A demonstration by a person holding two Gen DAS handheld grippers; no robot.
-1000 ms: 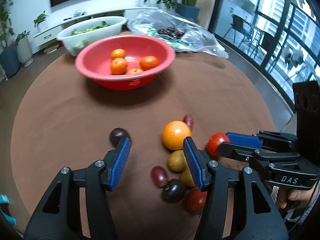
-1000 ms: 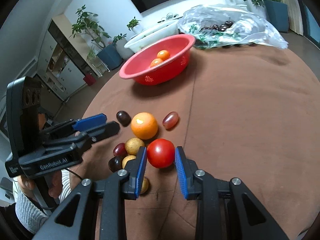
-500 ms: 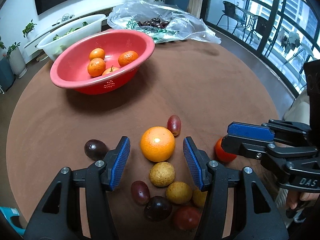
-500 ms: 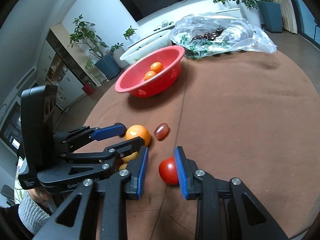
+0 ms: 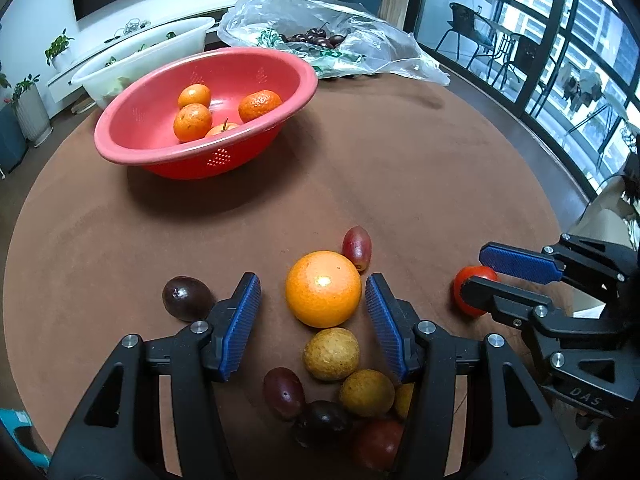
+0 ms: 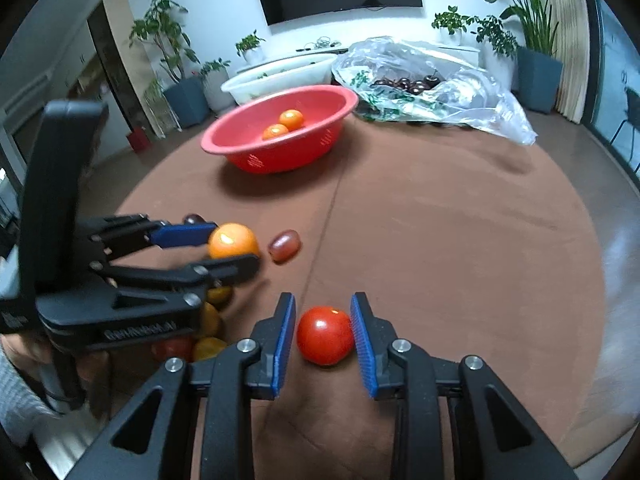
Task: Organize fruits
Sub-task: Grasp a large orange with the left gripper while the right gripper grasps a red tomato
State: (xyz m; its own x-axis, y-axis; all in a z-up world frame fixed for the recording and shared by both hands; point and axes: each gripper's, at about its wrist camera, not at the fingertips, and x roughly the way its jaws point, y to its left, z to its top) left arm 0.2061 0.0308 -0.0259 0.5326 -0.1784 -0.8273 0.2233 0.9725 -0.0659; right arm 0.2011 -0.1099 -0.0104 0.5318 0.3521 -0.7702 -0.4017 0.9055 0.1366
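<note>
A big orange [image 5: 323, 289] lies on the brown table between the open fingers of my left gripper [image 5: 313, 312], with gaps on both sides; it also shows in the right wrist view [image 6: 233, 241]. My right gripper [image 6: 323, 332] has a red tomato [image 6: 325, 335] between its pads, right pad touching, small gap at the left; it also shows in the left wrist view [image 5: 473, 291]. A red colander bowl [image 5: 280, 108] holding small oranges [image 5: 192, 121] stands at the back. Yellow, purple and red fruits [image 5: 331, 354] lie under my left gripper.
A dark plum [image 5: 187, 298] lies left of my left gripper and a reddish grape [image 5: 357, 247] just beyond the orange. A white tub [image 5: 132, 66] and a plastic bag of cherries [image 5: 320, 38] sit behind the bowl. The table edge curves at the right.
My left gripper has moved forward so the orange now sits between its fingers. My right gripper has moved with the tomato away from the fruit pile, to the right.
</note>
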